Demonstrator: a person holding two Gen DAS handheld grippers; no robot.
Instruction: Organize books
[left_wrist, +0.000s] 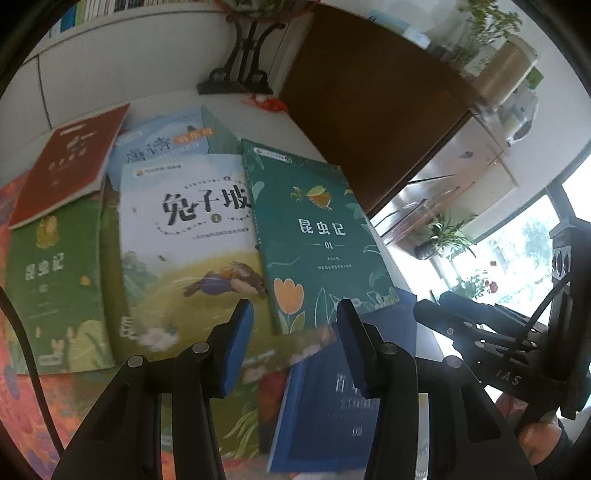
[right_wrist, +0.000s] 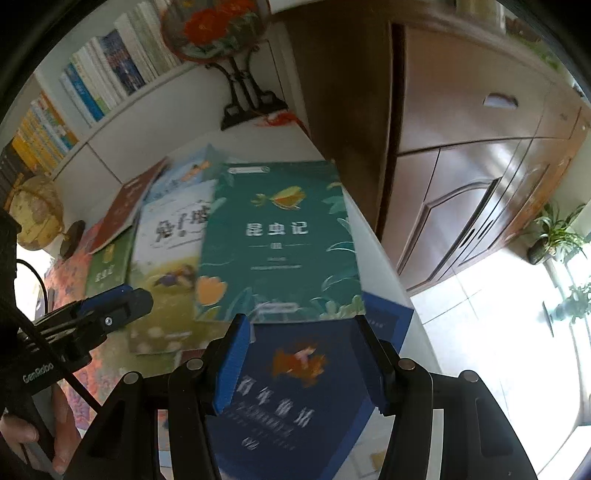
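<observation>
Blue-padded fingers of the left gripper (left_wrist: 295, 321) hang partly open above the books, nothing between them; they hover over the lower edge of the rabbit book (left_wrist: 192, 236) and the teal book (left_wrist: 314, 236). Right gripper (right_wrist: 299, 339) also stands partly open and empty, poised over the navy book (right_wrist: 295, 391), which lies at the table's near right corner with the teal book overlapping its top edge.

Books lie spread flat on the white table (left_wrist: 258, 110). Teal book sits on the right, its left edge overlapping the rabbit book. Left of that lies a green book (left_wrist: 55, 280), with a red book (left_wrist: 70, 162) resting across its top. A pale blue book (left_wrist: 173, 136) shows behind the rabbit book, partly covered. An orange floral cover (left_wrist: 22, 398) peeks out under the green book at the left.

Behind stands a black fan stand (left_wrist: 243, 59). More books fill a white shelf (right_wrist: 96, 85), and a globe (right_wrist: 37, 210) sits at the left. A hand (right_wrist: 40, 432) grips the left gripper's handle.
</observation>
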